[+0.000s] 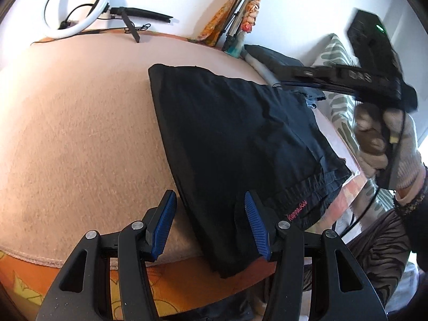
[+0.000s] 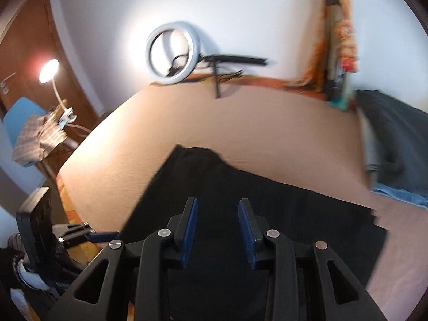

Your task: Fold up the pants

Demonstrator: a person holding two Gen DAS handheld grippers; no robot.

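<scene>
Black pants [image 1: 235, 144] with a red logo at the waistband lie folded flat on a beige blanket [image 1: 80, 133]; one end hangs over the near edge. My left gripper [image 1: 208, 208] is open and empty, its blue pads either side of the pants' near left edge. My right gripper [image 2: 218, 216] is open and empty, held above the middle of the pants [image 2: 240, 214]. In the left wrist view the right gripper's body [image 1: 374, 61] is held high at the right by a gloved hand [image 1: 388, 144]. The left gripper [image 2: 80, 234] shows at the left edge of the right wrist view.
A ring light [image 1: 77, 5] on a stand lies at the far edge by the white wall. A tripod wrapped in patterned cloth [image 1: 240, 13] leans on the wall. Dark and blue clothes [image 2: 396, 144] are piled at the far right. A lit lamp [image 2: 48, 71] and a chair stand left.
</scene>
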